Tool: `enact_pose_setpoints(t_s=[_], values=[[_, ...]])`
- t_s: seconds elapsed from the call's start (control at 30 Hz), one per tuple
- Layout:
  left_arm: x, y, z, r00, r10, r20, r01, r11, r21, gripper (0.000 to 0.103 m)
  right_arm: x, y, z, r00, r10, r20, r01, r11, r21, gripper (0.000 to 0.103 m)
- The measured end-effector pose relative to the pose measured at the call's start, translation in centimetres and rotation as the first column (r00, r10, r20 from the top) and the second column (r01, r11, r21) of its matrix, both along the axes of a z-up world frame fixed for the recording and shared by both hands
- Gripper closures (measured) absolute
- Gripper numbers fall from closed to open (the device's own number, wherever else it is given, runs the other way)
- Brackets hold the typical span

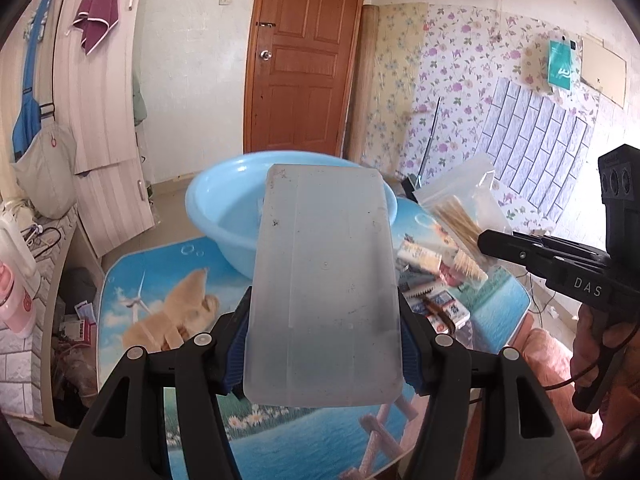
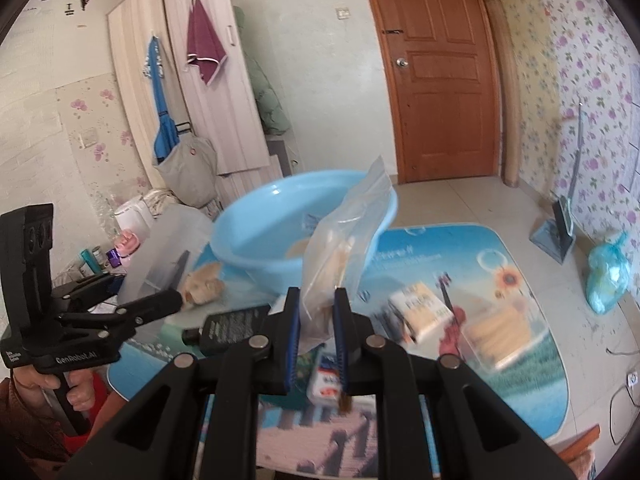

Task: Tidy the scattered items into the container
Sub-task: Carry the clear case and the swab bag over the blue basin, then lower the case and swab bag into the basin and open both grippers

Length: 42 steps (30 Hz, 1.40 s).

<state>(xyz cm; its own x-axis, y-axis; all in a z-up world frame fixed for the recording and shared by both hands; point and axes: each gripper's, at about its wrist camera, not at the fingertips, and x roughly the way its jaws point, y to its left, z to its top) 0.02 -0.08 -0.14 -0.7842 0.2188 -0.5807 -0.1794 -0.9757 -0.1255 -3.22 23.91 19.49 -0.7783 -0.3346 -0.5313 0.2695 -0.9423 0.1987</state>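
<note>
The left gripper (image 1: pixel 324 354) is clamped on a frosted translucent plastic case (image 1: pixel 324 280), its blue-padded fingers (image 1: pixel 236 352) pressing the case's two long edges near the lower end. The case stands up and away from this gripper, tilted forward, so that its top edge covers part of the light blue basin (image 1: pixel 224 208) just beyond it. The basin sits on the table (image 1: pixel 160 280), whose top carries a printed seaside picture.

To the right of the left gripper, the right gripper (image 1: pixel 486 242) reaches in from the side, held by a hand (image 1: pixel 596 344). It is closed on a clear zip bag (image 2: pixel 344 236) holding thin wooden sticks, with the lower part of the bag pinched between its narrow-set fingers (image 2: pixel 292 336). The bag rises above this gripper and leans toward the basin, which lies just ahead and slightly left of it.

Below and to the right of the right gripper, a heap of small packets and boxes (image 2: pixel 424 312) lies on the table, blurred in this view. A black flat bottle (image 2: pixel 236 326) lies just left of its fingers. Further left, the left gripper appears with the case, held by the other hand (image 2: pixel 76 392). Inside the basin a small pale item shows, too unclear to name
</note>
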Motion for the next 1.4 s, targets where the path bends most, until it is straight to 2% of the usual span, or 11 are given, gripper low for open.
enact_pose_setpoints(t_s=[0.3, 0.67, 0.93, 1.07, 1.2, 1.4], values=[[-2.4, -1.0, 0.5, 1.000, 0.005, -0.005, -0.005, 1.000, 0.010, 0.043, -2.6, -1.6, 1.0, 0.999, 0.040, -0.021, -0.040, 0.999, -0.001, 0.088], [-7.5, -1.4, -0.2, 1.000, -0.013, 0.021, 0.013, 1.000, 0.009, 0.043, -7.2, -2.6, 1.0, 0.999, 0.051, -0.016, -0.051, 0.999, -0.006, 0.088], [-10.8, -1.8, -0.9, 1.000, -0.001, 0.017, 0.001, 1.000, 0.000, 0.043, -10.0, -3.4, -0.1, 0.998, 0.062, 0.008, -0.062, 0.998, 0.006, 0.088], [-12.1, -1.7, -1.4, 1.000, 0.005, 0.024, -0.005, 1.000, -0.003, 0.042, -11.5, -4.0, -1.2, 0.996, 0.078, 0.053, -0.079, 0.997, 0.007, 0.088], [-12.2, -1.5, -1.9, 0.999, -0.002, 0.035, 0.003, 1.000, -0.014, 0.040, -12.3, -4.1, -2.2, 0.992, 0.078, 0.095, -0.079, 0.997, 0.000, 0.086], [-11.4, -1.8, -1.7, 1.000, -0.001, 0.029, 0.001, 1.000, -0.004, 0.038, -11.7, -4.3, -2.2, 0.993, 0.076, 0.091, -0.077, 0.997, 0.002, 0.086]])
